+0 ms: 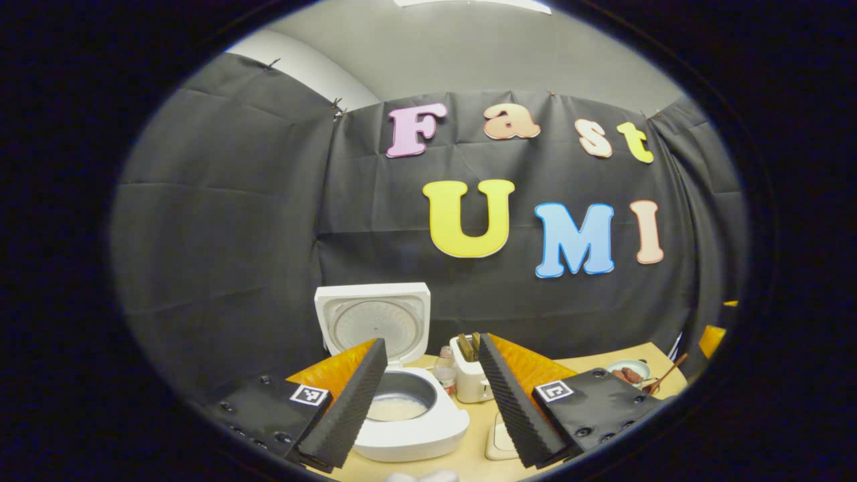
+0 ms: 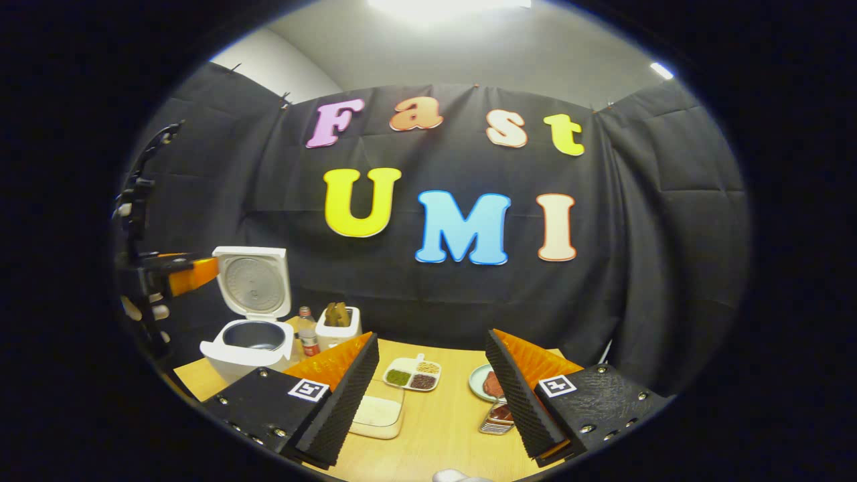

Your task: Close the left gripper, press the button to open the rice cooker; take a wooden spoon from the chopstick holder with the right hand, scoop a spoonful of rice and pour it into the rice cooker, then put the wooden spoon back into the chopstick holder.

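Observation:
The white rice cooker stands with its lid upright, and a whitish layer of rice lies in its pot. Just above and in front of it my left gripper is open and holds nothing. To the cooker's right is the white chopstick holder, with wooden handles sticking out. In the right gripper view the cooker and the holder are at the far left. My right gripper hangs open and empty over the table's middle. A shallow rice box lies beside its left finger.
A small bottle stands between cooker and holder. On the wooden table are a divided dish of grains, a plate and a small metal rack. A hand holds the left gripper above the cooker.

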Action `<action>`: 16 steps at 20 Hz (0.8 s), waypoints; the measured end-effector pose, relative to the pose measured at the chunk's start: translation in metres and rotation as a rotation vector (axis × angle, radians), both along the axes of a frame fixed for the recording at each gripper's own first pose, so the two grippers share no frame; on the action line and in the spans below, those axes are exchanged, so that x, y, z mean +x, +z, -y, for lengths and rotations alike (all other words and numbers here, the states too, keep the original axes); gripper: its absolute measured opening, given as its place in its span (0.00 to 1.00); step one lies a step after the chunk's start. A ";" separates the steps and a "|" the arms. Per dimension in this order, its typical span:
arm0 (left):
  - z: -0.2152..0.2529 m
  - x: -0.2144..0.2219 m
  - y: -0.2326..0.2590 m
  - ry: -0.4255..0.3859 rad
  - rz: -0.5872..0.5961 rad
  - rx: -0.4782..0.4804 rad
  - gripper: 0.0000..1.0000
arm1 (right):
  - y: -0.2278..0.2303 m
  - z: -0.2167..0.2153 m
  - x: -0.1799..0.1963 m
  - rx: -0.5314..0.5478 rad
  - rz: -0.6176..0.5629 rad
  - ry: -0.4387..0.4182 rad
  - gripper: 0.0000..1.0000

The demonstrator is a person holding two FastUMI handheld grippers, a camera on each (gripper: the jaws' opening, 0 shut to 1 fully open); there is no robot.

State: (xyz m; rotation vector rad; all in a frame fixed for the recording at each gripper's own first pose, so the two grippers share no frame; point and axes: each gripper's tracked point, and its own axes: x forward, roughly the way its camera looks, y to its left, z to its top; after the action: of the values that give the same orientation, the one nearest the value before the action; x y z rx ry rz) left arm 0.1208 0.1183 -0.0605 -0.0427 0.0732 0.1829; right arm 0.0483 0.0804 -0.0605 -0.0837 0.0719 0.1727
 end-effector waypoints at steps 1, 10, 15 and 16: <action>-0.005 0.011 0.010 -0.004 0.022 0.002 0.99 | -0.001 -0.007 -0.006 0.012 -0.008 0.016 0.98; -0.083 0.135 0.069 0.057 0.077 0.062 0.97 | -0.017 -0.024 -0.006 0.030 -0.097 0.024 0.98; -0.144 0.218 0.041 0.160 -0.031 0.016 0.99 | -0.025 -0.019 -0.005 0.015 -0.126 0.014 0.98; -0.154 0.236 0.031 0.174 -0.060 -0.007 0.99 | -0.028 -0.018 -0.004 0.016 -0.138 0.010 0.98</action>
State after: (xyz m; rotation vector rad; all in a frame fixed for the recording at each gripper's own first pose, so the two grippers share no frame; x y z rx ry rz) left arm 0.3564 0.2722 -0.0292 -0.0510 0.1305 0.3580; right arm 0.0443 0.0985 -0.0888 -0.0560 0.2081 0.1892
